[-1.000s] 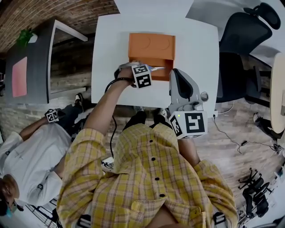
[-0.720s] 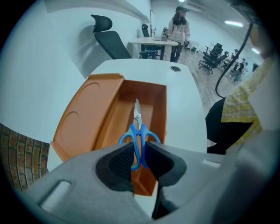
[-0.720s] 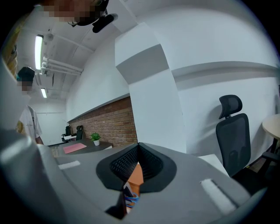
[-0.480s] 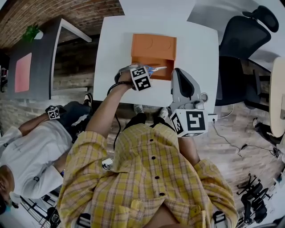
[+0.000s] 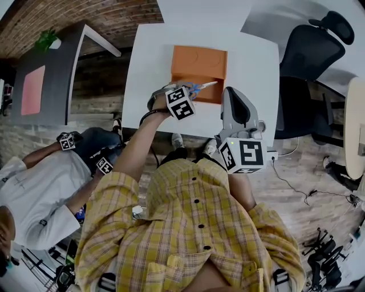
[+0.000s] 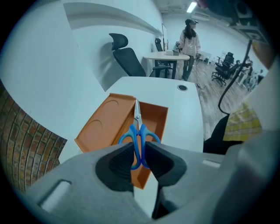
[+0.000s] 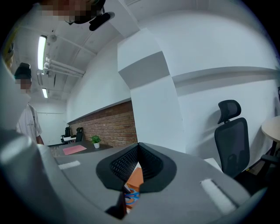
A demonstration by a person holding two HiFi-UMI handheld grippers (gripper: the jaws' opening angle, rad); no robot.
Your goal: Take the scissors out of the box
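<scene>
L gripper (image 6: 139, 154) clamps scissors (image 6: 138, 130) handles over box (image 6: 104, 126). Best lift straight, blades clear of rim, then toward table (image 5: 254, 63) near edge. R gripper (image 7: 136, 168) closed, empty.

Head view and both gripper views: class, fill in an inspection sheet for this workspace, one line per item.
Surface: white table, bare around the box.
Job's things: orange box open, lid laid back; blue-handled scissors held over it, blades pointing away from the gripper.
Clutter: nothing seen.
Grippers: left hand-held gripper shut on the scissors' handles; right hand-held gripper shut, empty, held near the table's front edge.
Cables: black cable at the left wrist; loose floor cables at right.
Surroundings: office chair, brick wall, grey desk, seated person in white.
</scene>
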